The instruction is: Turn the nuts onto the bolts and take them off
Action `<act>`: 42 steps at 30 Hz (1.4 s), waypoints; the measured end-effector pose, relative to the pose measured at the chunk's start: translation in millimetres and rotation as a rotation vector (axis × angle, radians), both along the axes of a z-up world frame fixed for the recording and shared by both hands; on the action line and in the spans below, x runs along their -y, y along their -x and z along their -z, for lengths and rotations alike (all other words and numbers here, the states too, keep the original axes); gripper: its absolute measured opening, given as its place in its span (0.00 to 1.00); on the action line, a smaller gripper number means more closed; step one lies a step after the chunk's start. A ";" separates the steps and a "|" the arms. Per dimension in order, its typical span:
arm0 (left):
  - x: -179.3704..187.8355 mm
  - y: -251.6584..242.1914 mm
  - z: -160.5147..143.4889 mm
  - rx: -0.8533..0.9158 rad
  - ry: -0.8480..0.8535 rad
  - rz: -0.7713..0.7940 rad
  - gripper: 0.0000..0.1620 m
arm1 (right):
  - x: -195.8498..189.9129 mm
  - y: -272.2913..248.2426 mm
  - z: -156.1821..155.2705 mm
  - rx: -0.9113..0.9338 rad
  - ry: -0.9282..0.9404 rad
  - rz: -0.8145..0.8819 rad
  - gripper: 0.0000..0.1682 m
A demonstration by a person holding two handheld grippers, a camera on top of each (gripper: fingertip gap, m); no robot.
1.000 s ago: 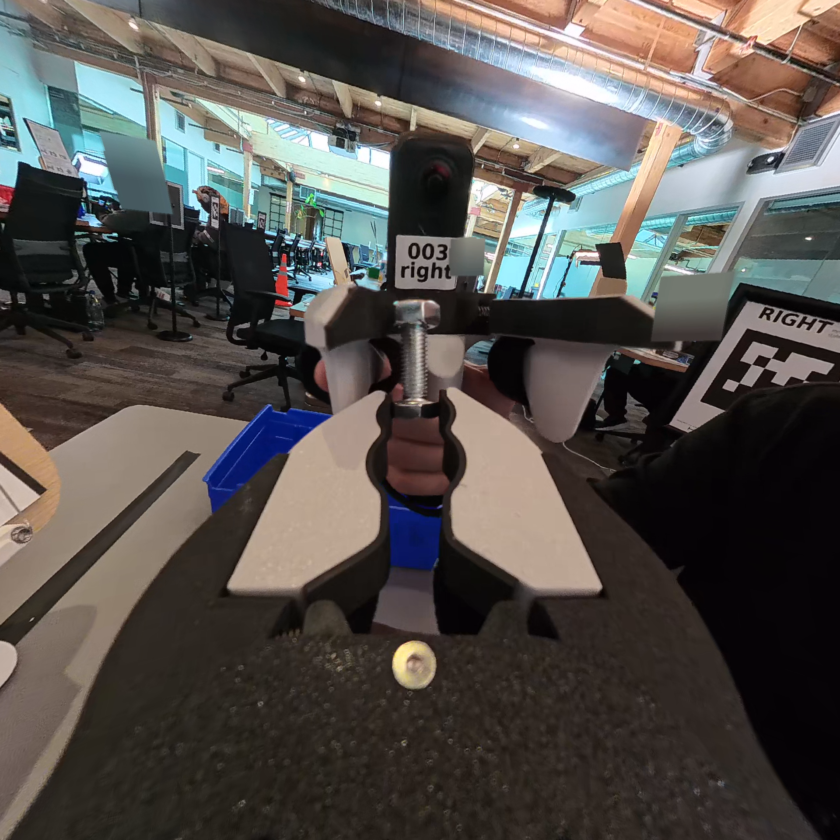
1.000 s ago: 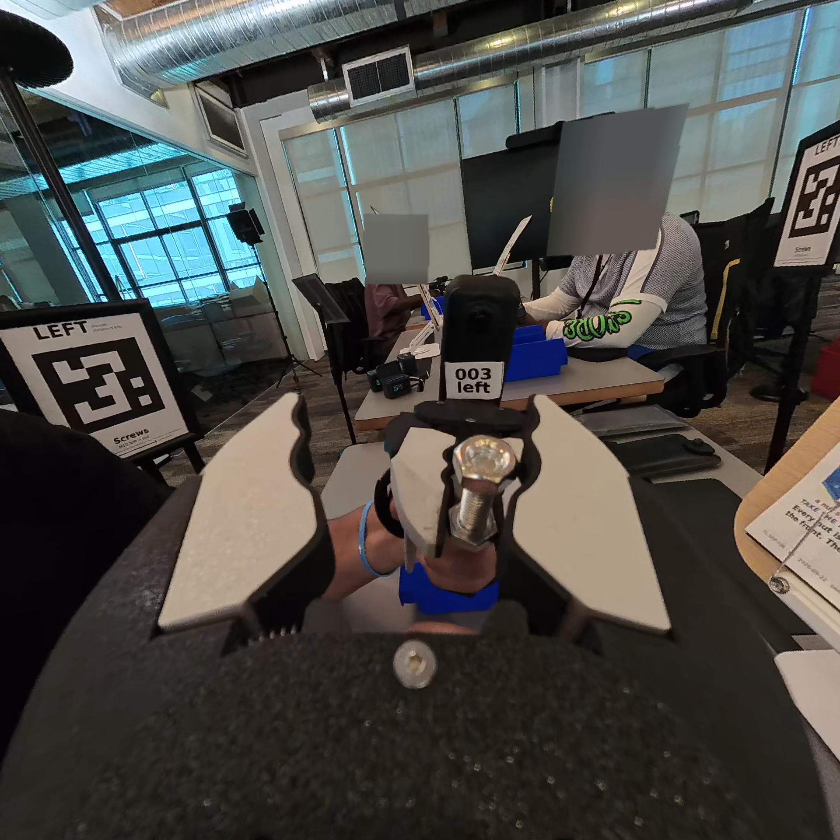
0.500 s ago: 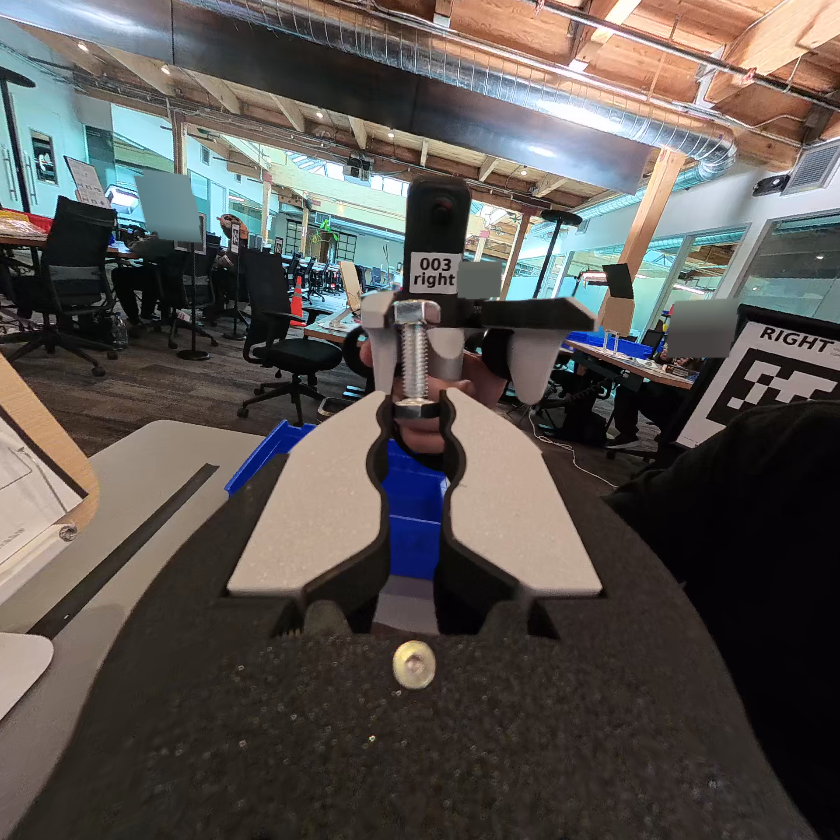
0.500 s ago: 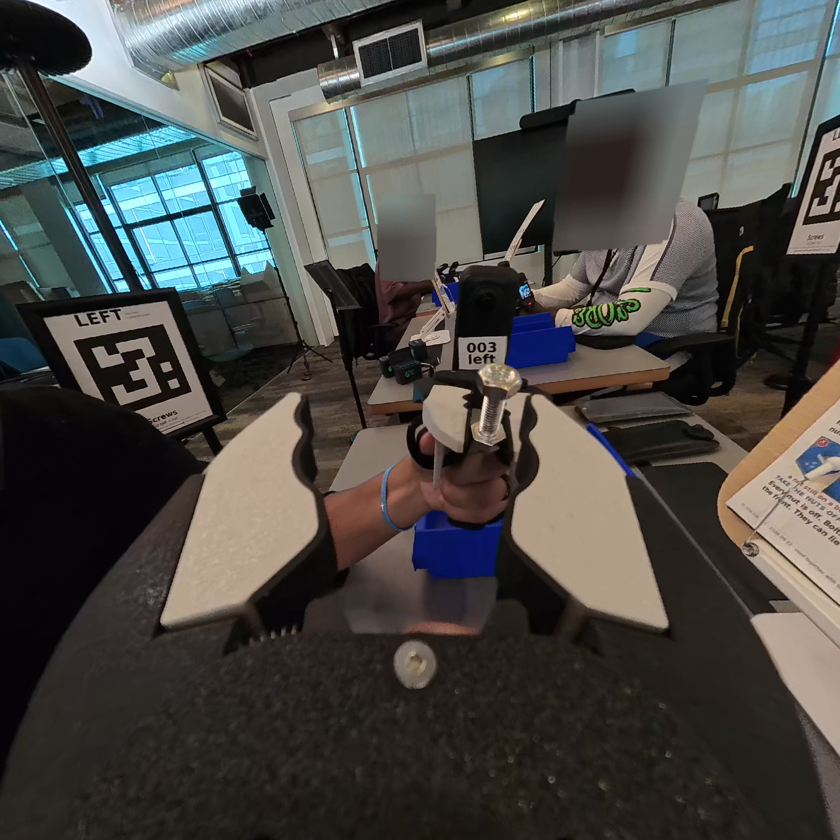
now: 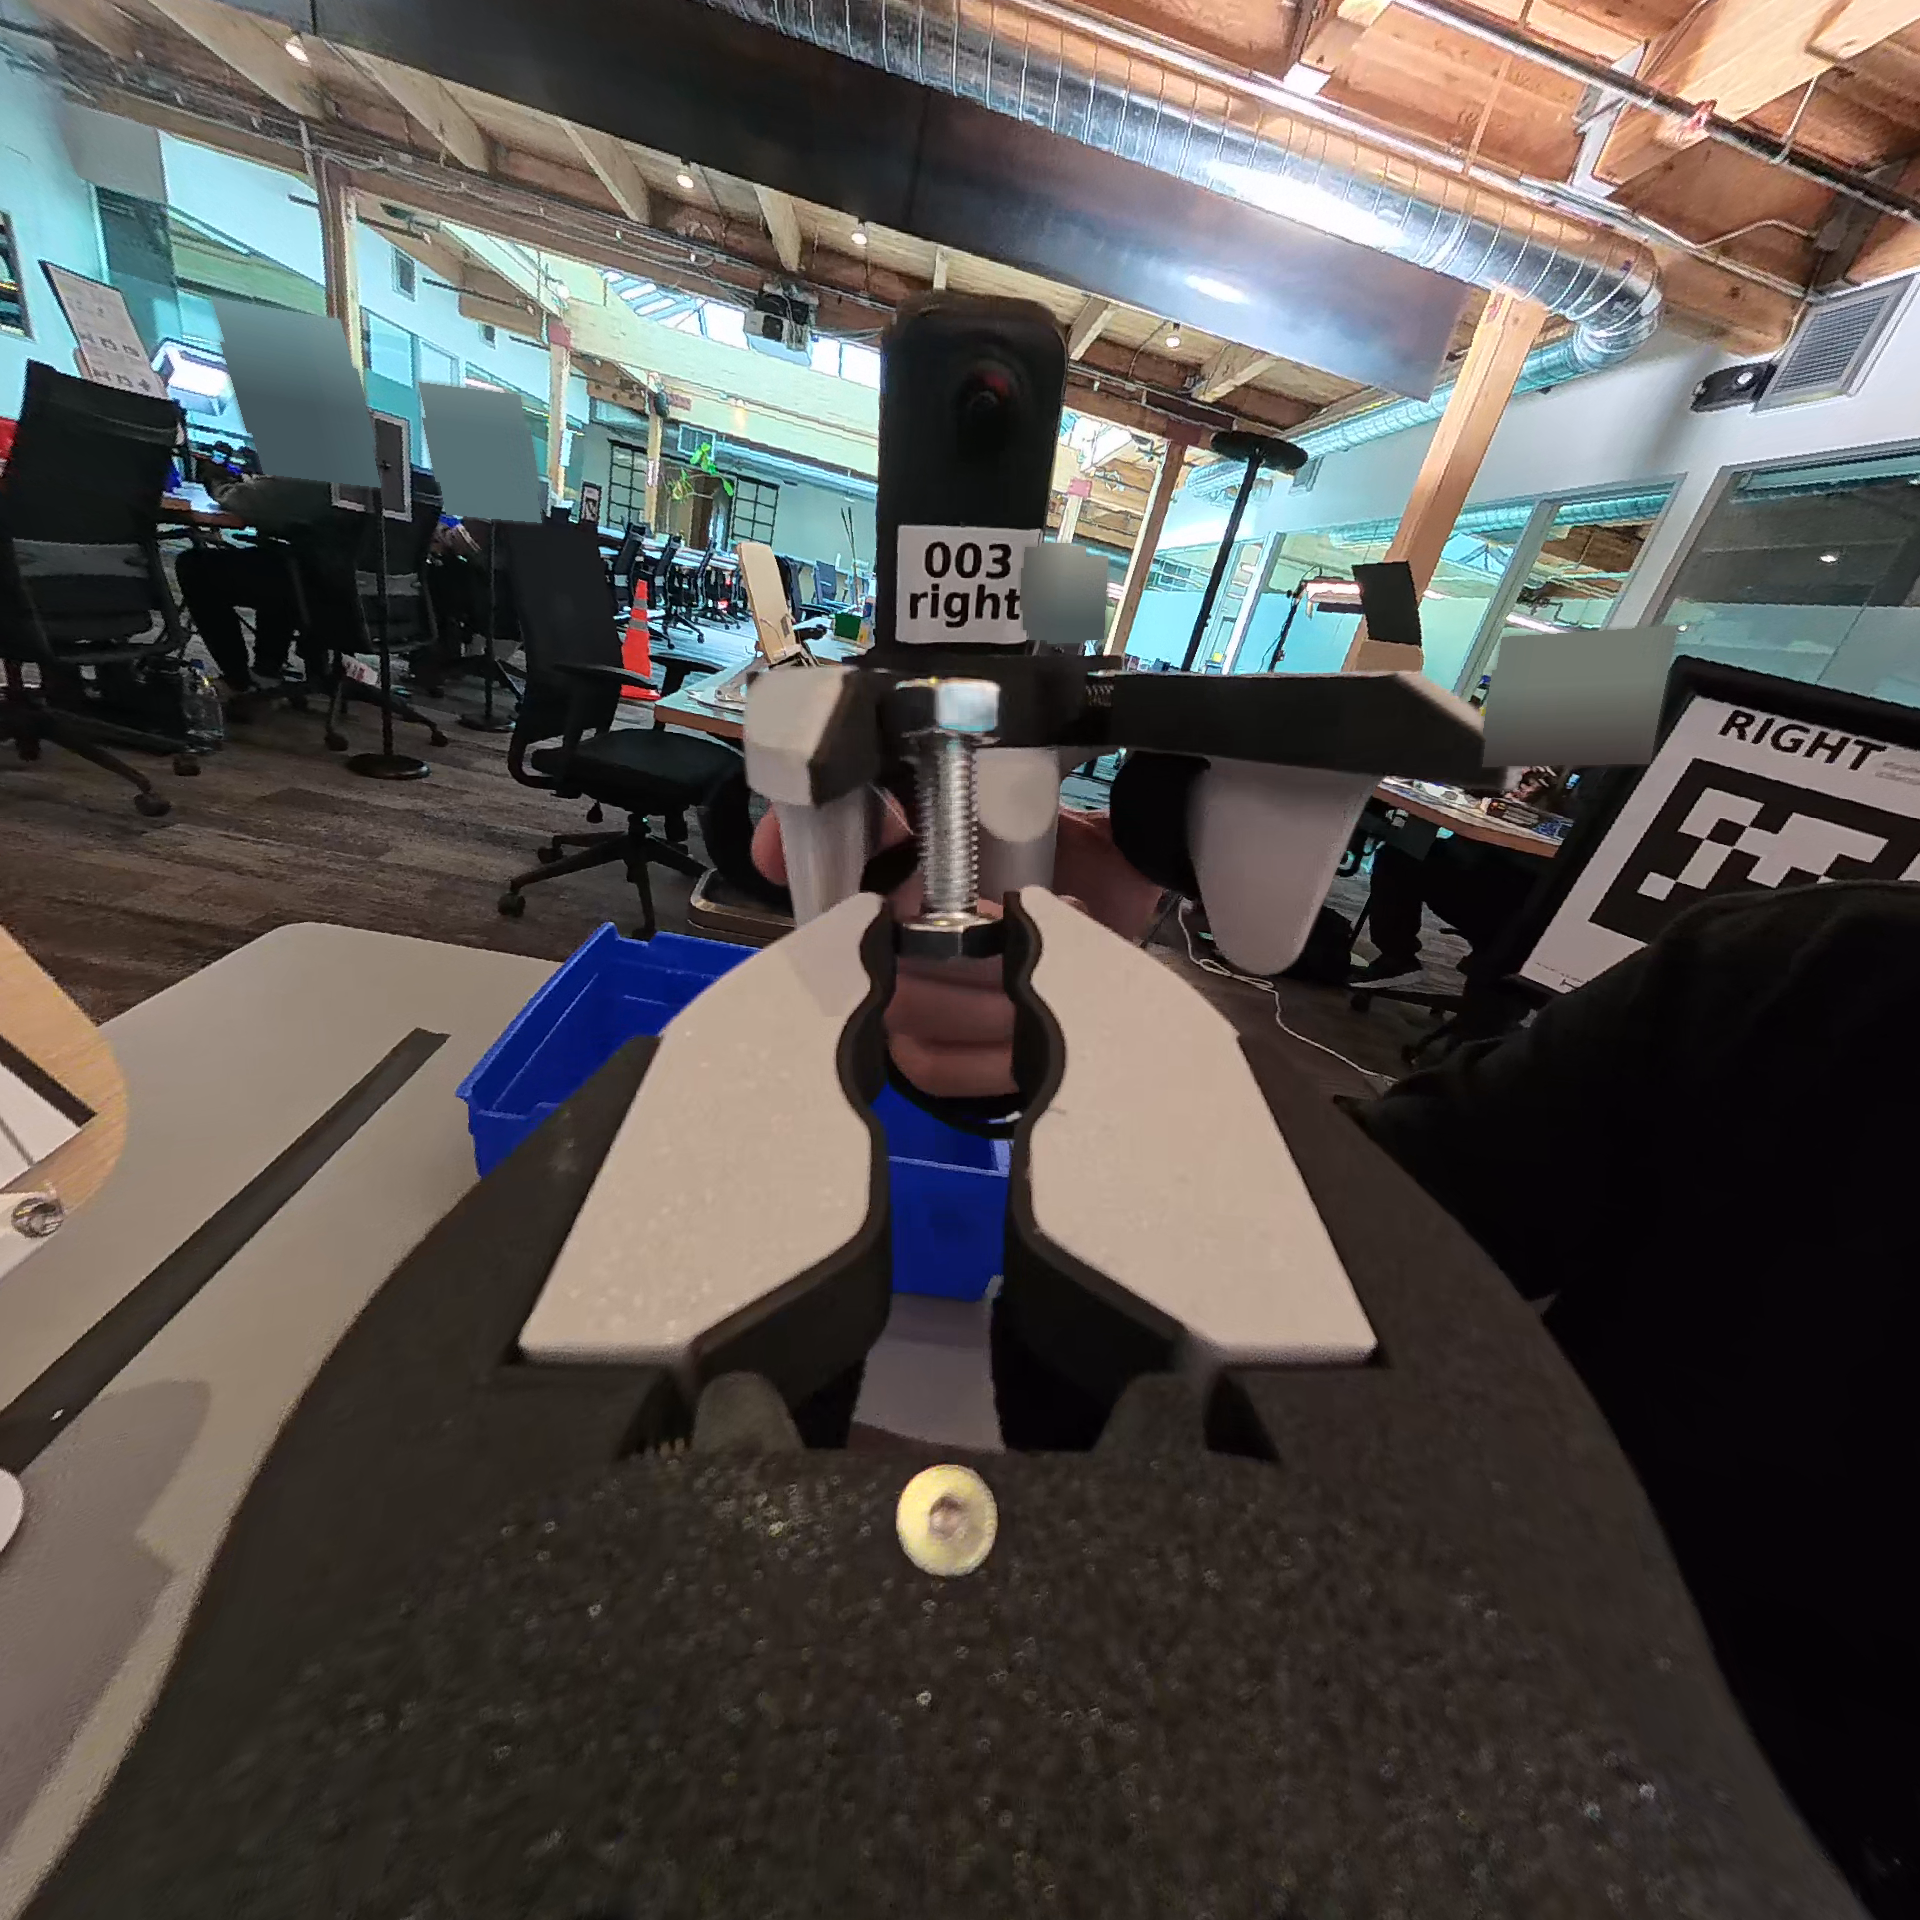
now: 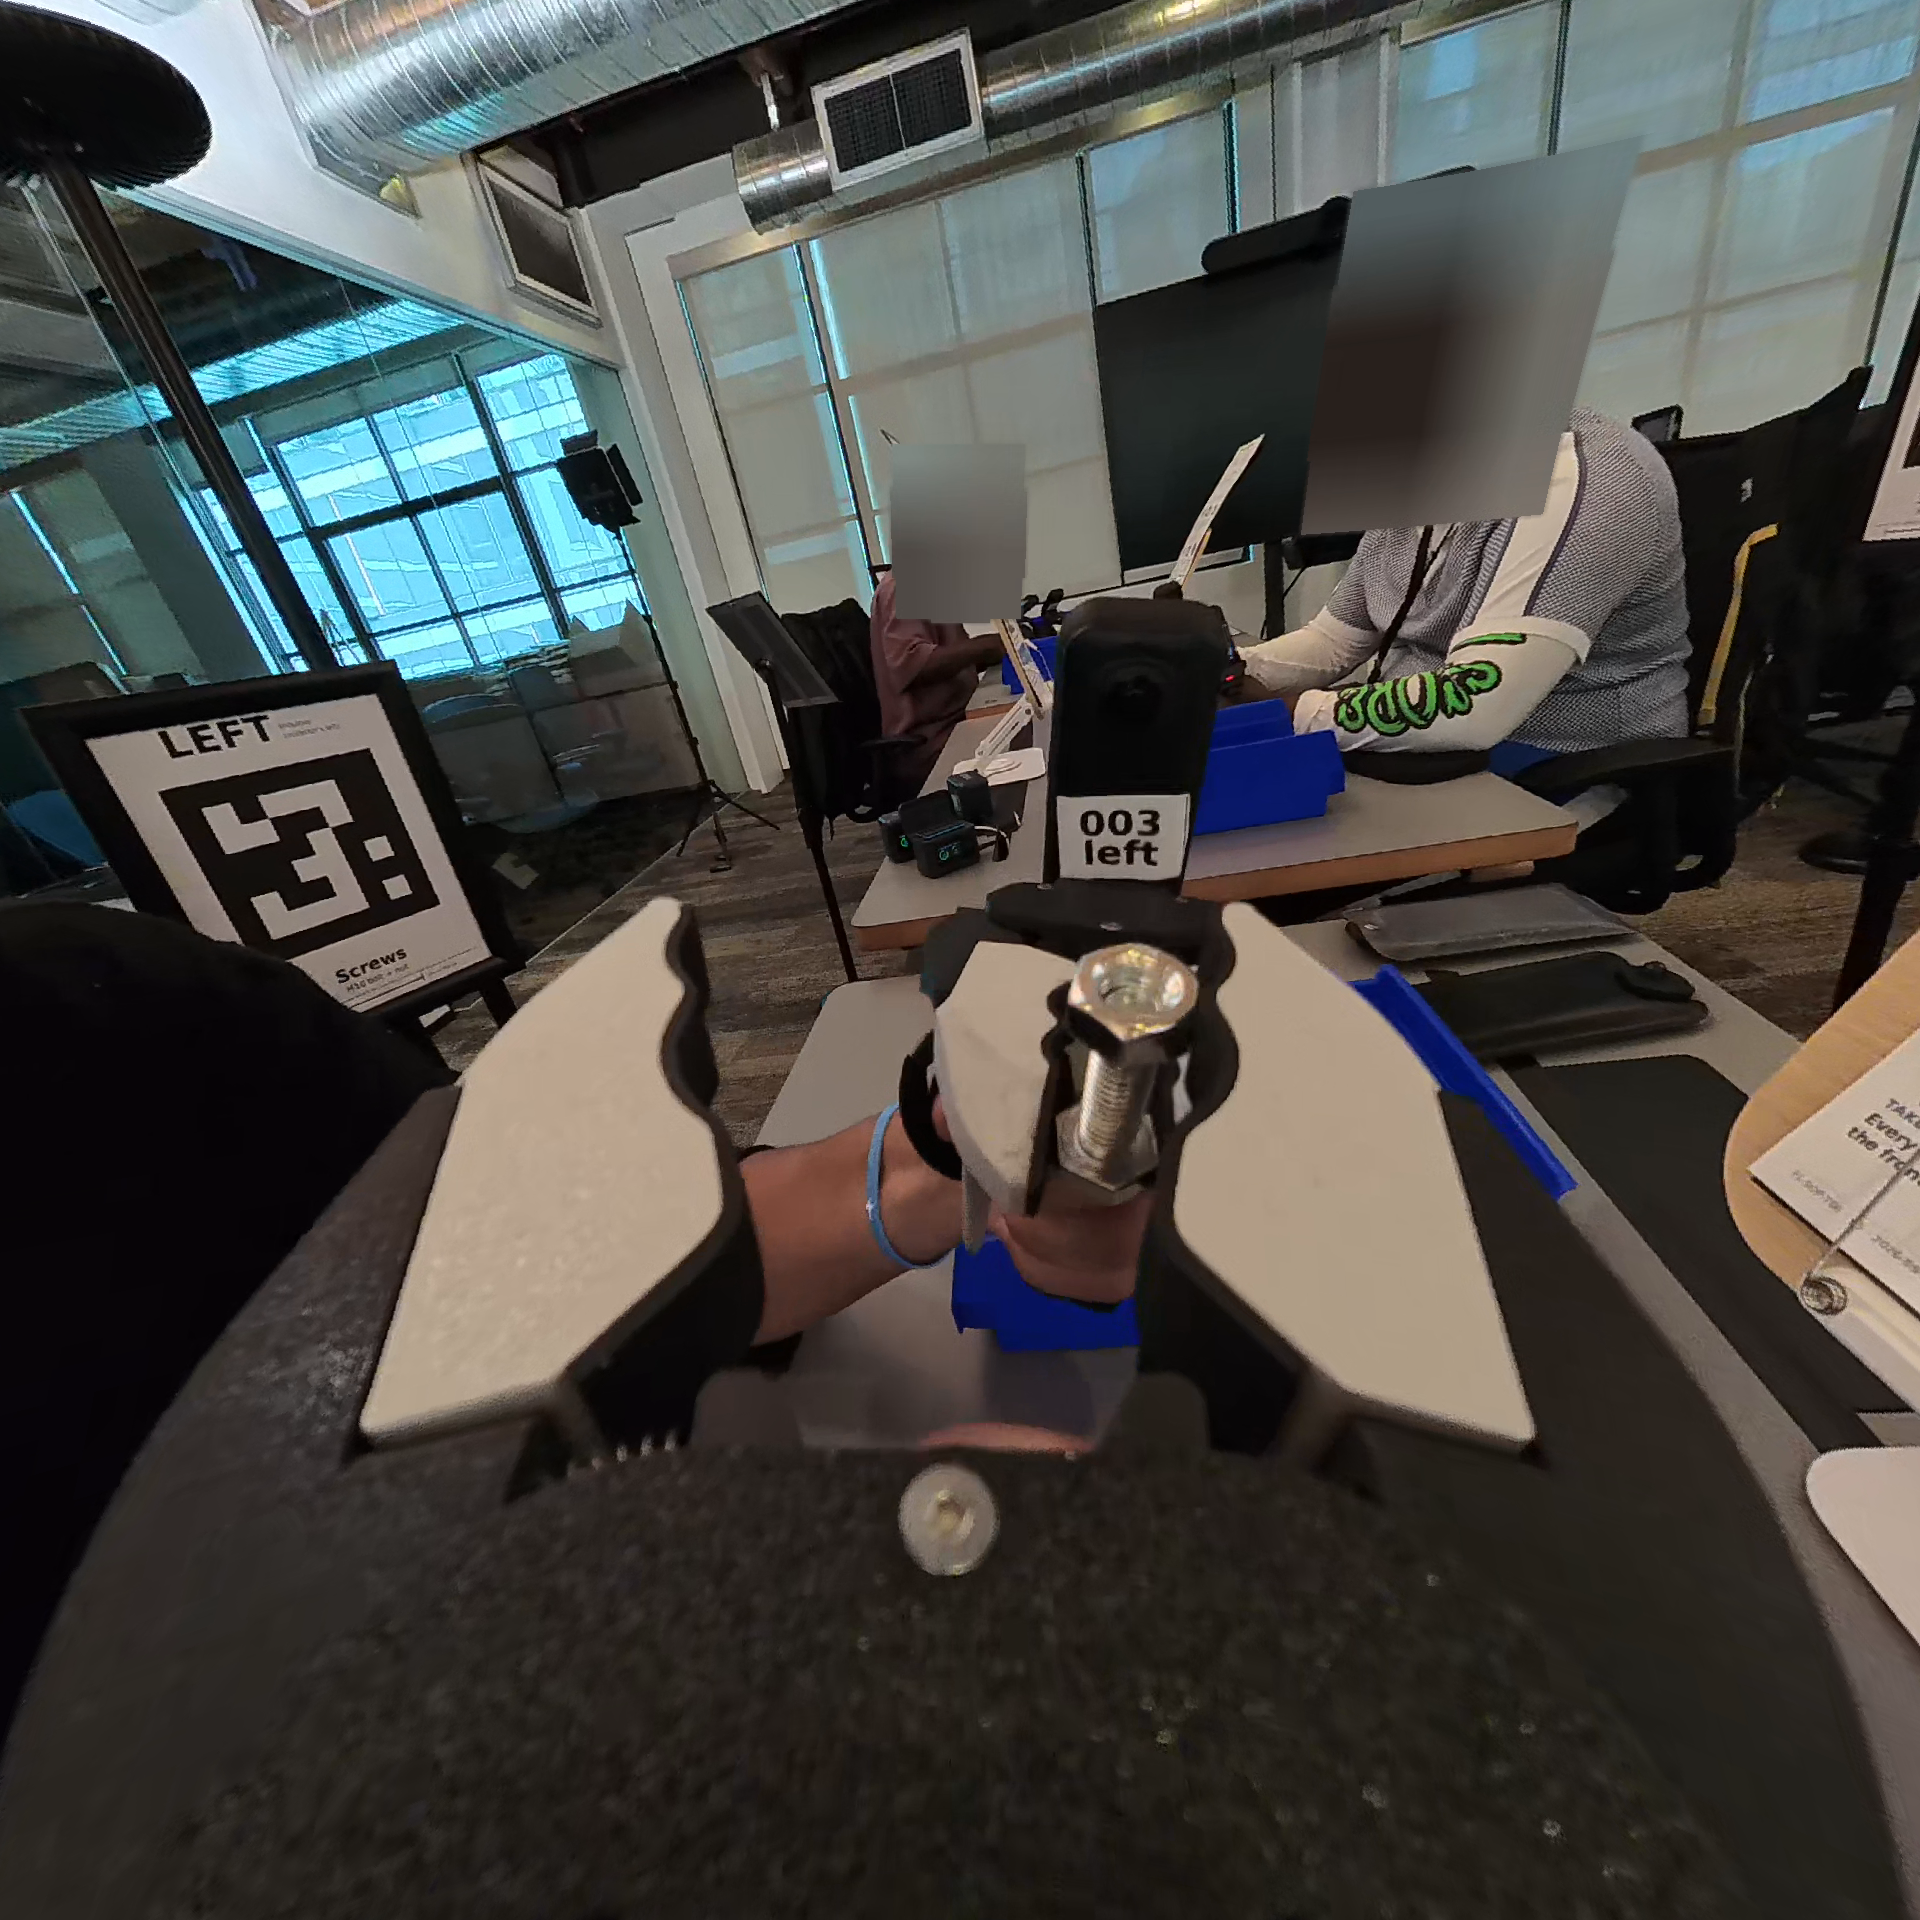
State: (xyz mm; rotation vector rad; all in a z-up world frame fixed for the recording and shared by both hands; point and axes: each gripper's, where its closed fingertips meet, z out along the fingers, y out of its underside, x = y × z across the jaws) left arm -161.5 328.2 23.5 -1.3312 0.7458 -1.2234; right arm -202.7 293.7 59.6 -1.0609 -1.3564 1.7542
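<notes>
Two handheld grippers are meeting in mid-air above the grey tabletop (image 5: pixel 260 1049): the left gripper (image 5: pixel 951 940) is closing its white fingers (image 5: pixel 748 1143) on the steel hex nut (image 5: pixel 948 940) at the tip of the threaded silver bolt (image 5: pixel 951 831), while the right gripper (image 6: pixel 1132 997), fingers spread wide, is bracketing the bolt's head without gripping it. Good turning likely needs both tools coaxial. The blue plastic bin (image 5: pixel 623 1039) is sitting just below, open room all around.
</notes>
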 end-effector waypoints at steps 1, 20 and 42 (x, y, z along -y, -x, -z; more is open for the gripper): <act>0.2 -0.4 0.2 0.000 0.001 0.003 0.11 | -0.1 0.6 0.0 -0.001 0.004 -0.001 0.53; -1.5 18.4 -6.6 0.020 -0.013 -0.037 0.11 | -10.8 -23.8 -8.1 -0.011 0.006 -0.001 0.49; 2.0 9.4 -2.9 -0.004 -0.016 -0.011 0.11 | -34.6 -15.3 4.7 0.042 0.046 0.061 0.18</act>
